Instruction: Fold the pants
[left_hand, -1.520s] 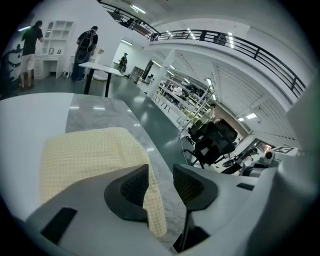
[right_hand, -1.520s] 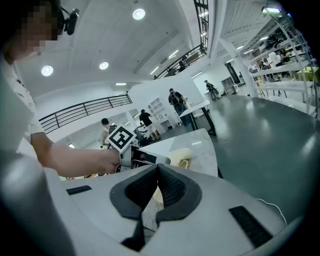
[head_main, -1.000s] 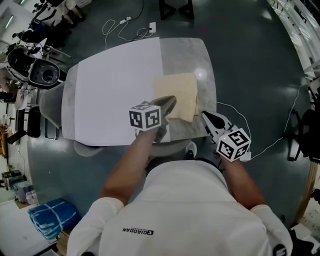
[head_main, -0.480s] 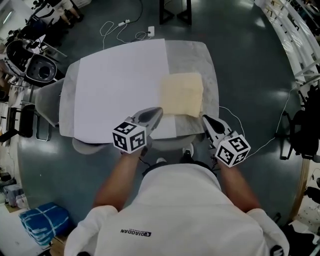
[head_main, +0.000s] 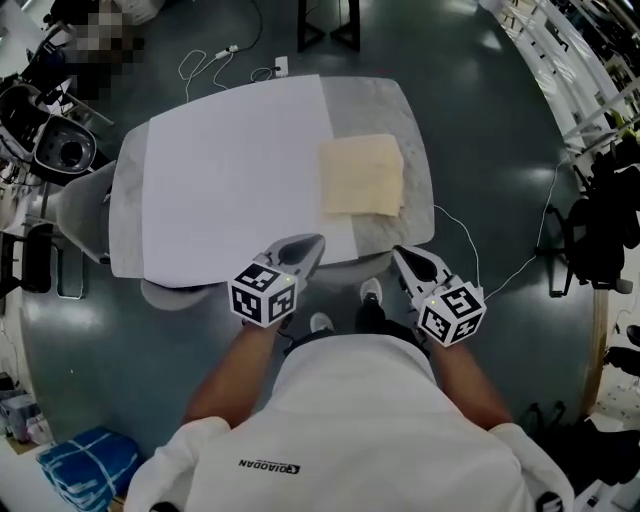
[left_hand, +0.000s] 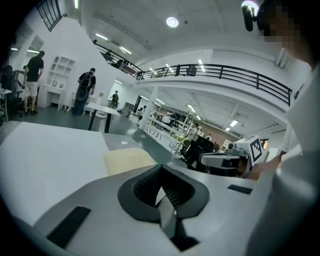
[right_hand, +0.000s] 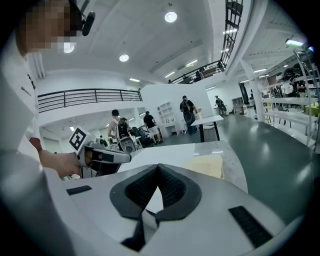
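Cream pants (head_main: 361, 176) lie folded square on the surface (head_main: 375, 105), well apart from both claws. Left claw (head_main: 311, 241) and right claw (head_main: 398, 251): closed, empty. Folding appears finished; any withdrawal should avoid the fold.

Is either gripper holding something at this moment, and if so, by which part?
Nothing is held. The left gripper and the right gripper are both shut on nothing; the folded pants lie on the table, apart from both.
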